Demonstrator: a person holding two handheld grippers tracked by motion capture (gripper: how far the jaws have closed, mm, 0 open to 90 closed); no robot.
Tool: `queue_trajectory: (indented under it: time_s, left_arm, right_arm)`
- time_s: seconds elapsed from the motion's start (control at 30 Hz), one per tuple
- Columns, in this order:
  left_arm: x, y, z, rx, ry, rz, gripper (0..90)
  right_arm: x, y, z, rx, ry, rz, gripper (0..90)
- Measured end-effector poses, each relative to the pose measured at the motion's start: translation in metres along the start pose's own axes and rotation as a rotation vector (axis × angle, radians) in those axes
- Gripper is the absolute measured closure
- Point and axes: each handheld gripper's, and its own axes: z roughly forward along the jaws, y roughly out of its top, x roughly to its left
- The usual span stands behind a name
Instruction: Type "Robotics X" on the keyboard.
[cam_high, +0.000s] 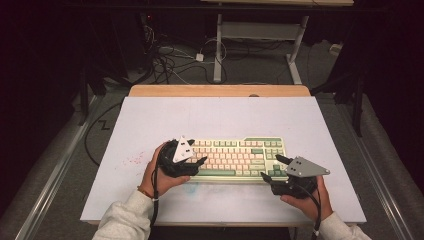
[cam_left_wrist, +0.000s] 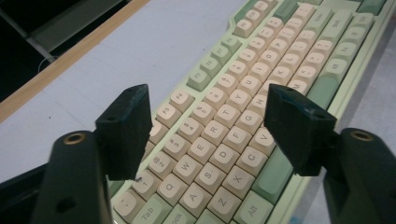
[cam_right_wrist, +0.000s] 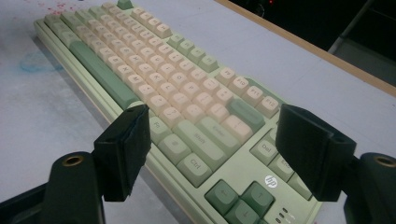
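Left hand-held gripper (cam_high: 201, 161) released over keyboard (cam_high: 235, 157) left end; right hand-held gripper (cam_high: 272, 169) released at its right end. Keyboard flat on counter (cam_high: 150, 120) between them: rigid, moderately light, keycaps slippery; best grasped by case edges.

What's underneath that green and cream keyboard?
The keyboard lies flat on a pale sheet covering the table, with red specks and a blue smudge nearby. Whatever the sheet carries directly beneath it is covered. Both open claws, left and right, hover over its ends.

Keyboard (cam_high: 235, 157): cream and green keys; jaws black.
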Motion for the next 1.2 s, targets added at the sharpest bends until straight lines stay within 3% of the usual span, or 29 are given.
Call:
queue_trajectory:
  time_s: [0.27, 0.8, 1.0, 1.2]
  left_arm:
    - [-0.002, -0.007, -0.011, -0.027, 0.025, 0.021, 23.0]
    - [-0.005, -0.03, -0.032, -0.019, 0.049, 0.035, 21.9]
    - [-0.005, -0.042, -0.039, -0.009, 0.06, 0.027, 21.6]
    - [-0.005, -0.051, -0.044, -0.007, 0.064, 0.013, 21.2]
  right_arm:
    - [-0.001, 0.0, 0.0, 0.001, -0.003, 0.002, 27.5]
    - [-0.002, 0.001, 0.001, 0.009, 0.005, 0.005, 29.9]
    - [-0.002, 0.001, 0.001, 0.011, 0.014, 0.003, 38.1]
    - [-0.003, 0.003, 0.002, 0.018, 0.03, 0.0, 53.7]
